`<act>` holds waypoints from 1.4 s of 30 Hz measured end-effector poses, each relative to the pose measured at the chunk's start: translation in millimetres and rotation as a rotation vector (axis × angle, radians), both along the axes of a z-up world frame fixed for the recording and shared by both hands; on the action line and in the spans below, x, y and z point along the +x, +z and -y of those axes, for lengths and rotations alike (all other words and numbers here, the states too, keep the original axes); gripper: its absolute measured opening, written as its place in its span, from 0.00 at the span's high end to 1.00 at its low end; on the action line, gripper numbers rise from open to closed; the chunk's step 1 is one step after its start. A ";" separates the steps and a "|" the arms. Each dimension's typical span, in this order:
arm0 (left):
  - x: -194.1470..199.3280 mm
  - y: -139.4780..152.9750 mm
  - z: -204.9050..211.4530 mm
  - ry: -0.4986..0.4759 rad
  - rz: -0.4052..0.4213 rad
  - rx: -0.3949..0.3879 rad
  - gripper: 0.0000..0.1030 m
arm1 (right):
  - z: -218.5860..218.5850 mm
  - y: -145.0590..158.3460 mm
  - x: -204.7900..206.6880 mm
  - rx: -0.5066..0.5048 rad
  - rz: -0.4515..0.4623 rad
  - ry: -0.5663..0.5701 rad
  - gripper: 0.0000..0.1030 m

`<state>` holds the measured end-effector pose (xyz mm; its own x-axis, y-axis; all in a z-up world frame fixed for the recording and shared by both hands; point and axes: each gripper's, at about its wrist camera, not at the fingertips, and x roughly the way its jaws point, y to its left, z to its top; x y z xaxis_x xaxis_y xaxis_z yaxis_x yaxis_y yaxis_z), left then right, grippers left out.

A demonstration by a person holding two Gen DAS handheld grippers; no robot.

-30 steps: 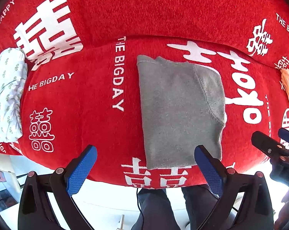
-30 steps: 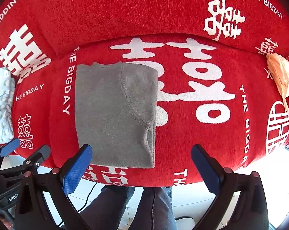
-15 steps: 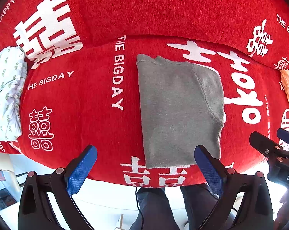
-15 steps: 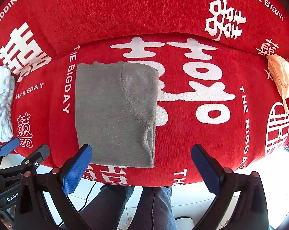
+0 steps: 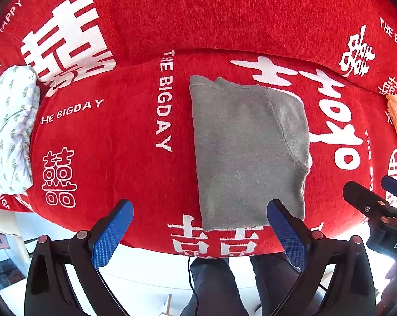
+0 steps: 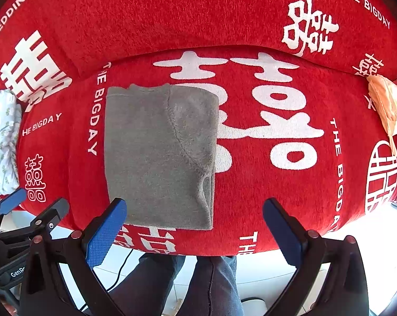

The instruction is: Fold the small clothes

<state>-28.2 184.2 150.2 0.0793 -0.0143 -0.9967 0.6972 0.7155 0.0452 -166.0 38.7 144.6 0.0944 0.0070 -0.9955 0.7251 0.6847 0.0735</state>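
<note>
1. Almost nothing has moved since the earlier frames: the grey garment (image 5: 248,152) lies in the same place and shape on the red cover, and both grippers have only drifted very slightly.
2. I judge from this that the person is in a pause between two folds, not in the middle of one.
3. Folded already into a tall rectangle, the grey garment lies flat on the red cover (image 5: 124,142) printed with white characters, its near edge close to the front border of that surface. In the right wrist view a curved seam and one more layer show along its right side (image 6: 198,142).
4. On the left gripper (image 5: 198,226) the fingers stand wide apart and hold nothing; they hover just before the garment's near edge.
5. On the right gripper (image 6: 193,223) the fingers are spread equally wide and empty, with the left blue pad (image 6: 103,234) in front of the garment's near left corner.
6. No container is in view. A white patterned cloth (image 5: 9,131) lies at the far left of the red cover, and an orange cloth (image 6: 387,105) at the far right, both well apart from the grey garment.
7. My judgement is that one more fold, near edge to far edge, is probably left.
</note>
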 end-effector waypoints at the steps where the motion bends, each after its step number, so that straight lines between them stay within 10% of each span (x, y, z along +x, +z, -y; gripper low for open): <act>1: -0.2 -0.1 0.5 0.000 0.000 0.000 0.01 | -0.2 0.1 -0.3 -0.001 0.000 -0.001 0.00; 42: -7.0 4.0 -1.2 -0.013 0.036 0.010 0.01 | -0.2 3.9 0.8 -0.012 0.004 0.020 0.00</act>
<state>-35.2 185.4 154.2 0.1151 -0.0061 -0.9933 0.7043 0.7057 0.0773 -165.3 38.9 148.5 0.0981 -0.0029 -0.9952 0.7108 0.7001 0.0681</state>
